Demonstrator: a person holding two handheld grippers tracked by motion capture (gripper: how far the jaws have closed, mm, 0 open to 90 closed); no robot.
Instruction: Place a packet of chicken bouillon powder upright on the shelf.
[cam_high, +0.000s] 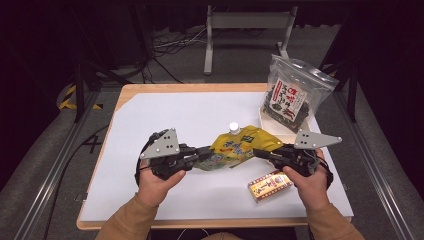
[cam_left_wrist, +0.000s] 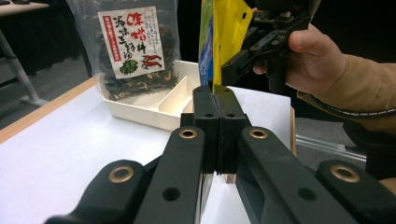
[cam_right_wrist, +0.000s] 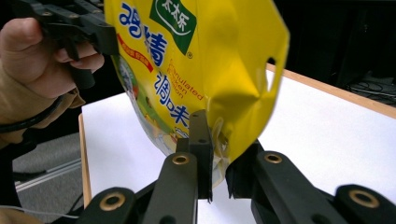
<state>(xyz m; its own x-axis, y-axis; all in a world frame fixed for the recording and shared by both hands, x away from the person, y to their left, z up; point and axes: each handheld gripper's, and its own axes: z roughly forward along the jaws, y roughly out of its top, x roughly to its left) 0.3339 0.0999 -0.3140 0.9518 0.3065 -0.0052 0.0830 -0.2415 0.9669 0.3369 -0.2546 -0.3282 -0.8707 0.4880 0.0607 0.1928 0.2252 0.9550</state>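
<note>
From where I sit, the high view is evenly lit from above: the white desk (cam_high: 165, 120) top glows bright while the floor and frame around it sink into near black. Shadows under my hands are short and soft. The picture is a little soft overall, and small print on the packets near the desk's far right corner is unreadable. In the left gripper view the black jaws at the bottom are out of focus and the background is dim. In the right gripper view the yellow pouch (cam_right_wrist: 205, 70) catches glare along its creases, and its near edge blurs.
</note>
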